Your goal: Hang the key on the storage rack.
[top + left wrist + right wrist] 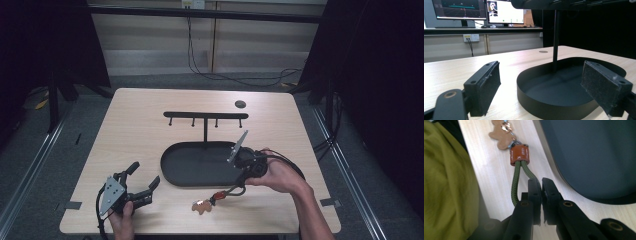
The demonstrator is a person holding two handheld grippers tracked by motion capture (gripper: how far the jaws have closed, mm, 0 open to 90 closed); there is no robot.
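One keychain (216, 198) pinched in the right gripper (541, 182); left gripper (145, 179) spread wide beside one tray (172, 172).

A black oval tray (172, 167) is sitting on the wooden table (140, 125), with a thin post rising from it to a hook rail (205, 115). A small dark disc (240, 104) is lying near the far edge. Two monitors (459, 9) are glowing beyond, and cables (220, 75) are trailing across the floor.
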